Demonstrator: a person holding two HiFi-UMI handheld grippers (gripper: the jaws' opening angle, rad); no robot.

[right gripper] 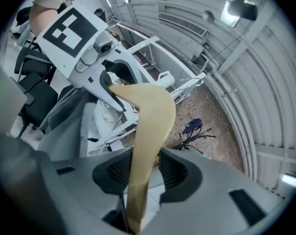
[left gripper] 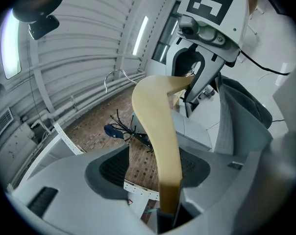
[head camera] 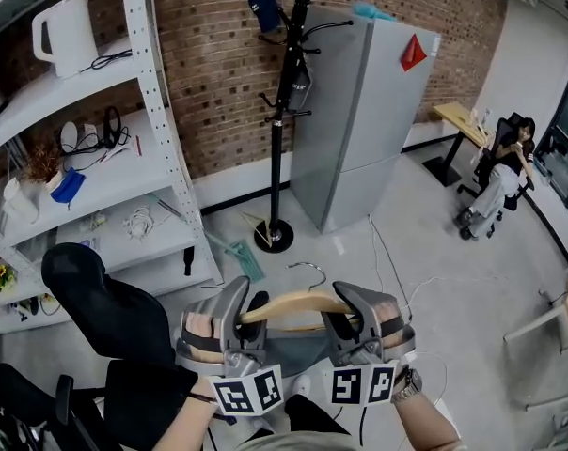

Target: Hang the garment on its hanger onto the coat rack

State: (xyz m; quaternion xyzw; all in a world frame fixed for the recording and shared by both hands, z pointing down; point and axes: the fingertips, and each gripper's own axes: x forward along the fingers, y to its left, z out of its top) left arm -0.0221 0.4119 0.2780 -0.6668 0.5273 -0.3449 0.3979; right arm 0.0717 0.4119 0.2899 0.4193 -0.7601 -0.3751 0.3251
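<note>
A wooden hanger (head camera: 298, 303) with a metal hook (head camera: 312, 271) is held level low in the head view, a grey garment (head camera: 293, 350) draped under it. My left gripper (head camera: 242, 303) is at its left end and my right gripper (head camera: 345, 301) at its right end. In the left gripper view the hanger (left gripper: 158, 131) runs between the jaws of that gripper (left gripper: 155, 165), lying against one pad with a gap on the other side. In the right gripper view both pads of my right gripper (right gripper: 145, 168) sit against the hanger (right gripper: 148, 131). The black coat rack (head camera: 282, 111) stands ahead by the brick wall.
A grey fridge (head camera: 359, 111) stands right of the rack, white metal shelving (head camera: 152, 111) with a kettle (head camera: 63, 31) to its left. A black office chair (head camera: 105, 308) is close on my left. A person (head camera: 496, 172) sits at far right. Cables lie on the floor (head camera: 406, 280).
</note>
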